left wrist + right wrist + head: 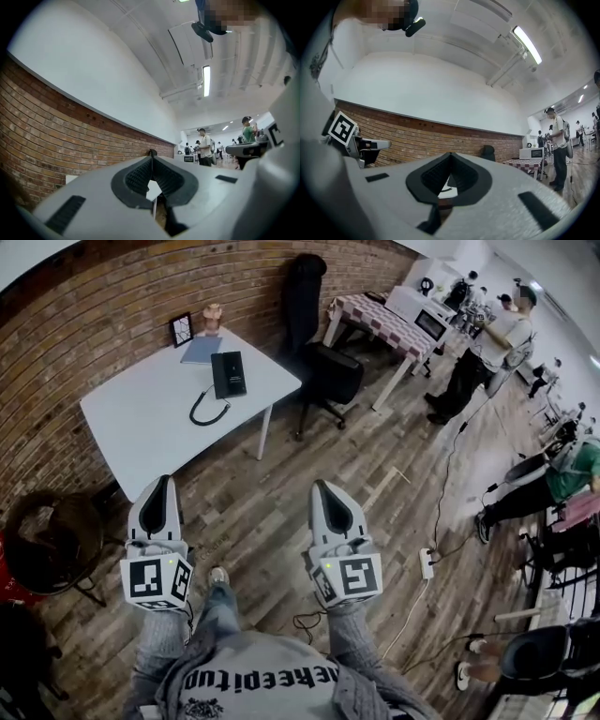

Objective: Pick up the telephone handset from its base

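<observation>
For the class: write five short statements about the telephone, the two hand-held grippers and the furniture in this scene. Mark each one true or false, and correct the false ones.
1. The telephone lies on the white table by the brick wall. True.
2. The left hand-held gripper is shut on the telephone's handset. False: its jaws are together on nothing, over the wood floor and short of the table.
3. The right hand-held gripper has its jaws together. True.
4. The microwave stands beside the telephone. False: it stands on the checked-cloth table, farther off.
5. A black office chair stands by the white table. True.
</observation>
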A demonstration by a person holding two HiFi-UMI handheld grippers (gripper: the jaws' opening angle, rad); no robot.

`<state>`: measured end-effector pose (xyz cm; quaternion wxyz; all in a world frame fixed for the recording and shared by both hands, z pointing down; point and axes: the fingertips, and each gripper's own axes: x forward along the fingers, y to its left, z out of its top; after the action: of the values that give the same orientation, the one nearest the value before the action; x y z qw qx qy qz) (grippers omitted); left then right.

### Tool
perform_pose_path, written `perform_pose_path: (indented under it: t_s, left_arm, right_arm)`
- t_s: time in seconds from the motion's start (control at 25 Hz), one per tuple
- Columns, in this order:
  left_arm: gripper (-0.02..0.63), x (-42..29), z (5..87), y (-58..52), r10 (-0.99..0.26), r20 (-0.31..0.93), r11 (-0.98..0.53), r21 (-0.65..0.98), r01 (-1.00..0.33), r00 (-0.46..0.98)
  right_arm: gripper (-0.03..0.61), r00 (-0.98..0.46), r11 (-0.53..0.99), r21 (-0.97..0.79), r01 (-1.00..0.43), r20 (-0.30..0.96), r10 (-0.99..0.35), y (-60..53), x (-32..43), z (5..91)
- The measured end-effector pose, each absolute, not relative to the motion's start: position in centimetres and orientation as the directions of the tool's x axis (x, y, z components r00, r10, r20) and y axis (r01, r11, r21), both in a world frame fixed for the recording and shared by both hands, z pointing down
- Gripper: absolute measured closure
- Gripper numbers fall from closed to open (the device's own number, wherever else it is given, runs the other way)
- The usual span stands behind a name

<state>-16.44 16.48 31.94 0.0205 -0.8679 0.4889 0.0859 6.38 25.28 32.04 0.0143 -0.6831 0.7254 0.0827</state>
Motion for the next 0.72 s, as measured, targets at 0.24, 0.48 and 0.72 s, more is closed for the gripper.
perform_pose_path:
  t_s: [0.24,0.48,0.72]
  left_arm:
    - [0.601,-15.7,31.2,8.3,-0.828,-0.185,-0.544,0.036,-0.838,0.529]
    - [0.601,-15.6,30.5,1.0,-0.815,-0.198,-0.56,0.027,-0.828,0.544]
    - [0.601,-15.9,30.7,-4.9,-0.806,-0.198,-0.574,0.027,-0.818,0.558]
  right_arm:
    - [0.572,-0.04,0.026,0.093,-0.995,-0.152,-0.988,17.8,7.2,30.7]
    - [0.574,-0.031,0.016,0.097,-0.995,-0.154,-0.988,10.6,6.9,30.2]
    - [0.573,-0.017,0.002,0.093,-0.996,-0.159,-0.987,5.0,6.5,30.2]
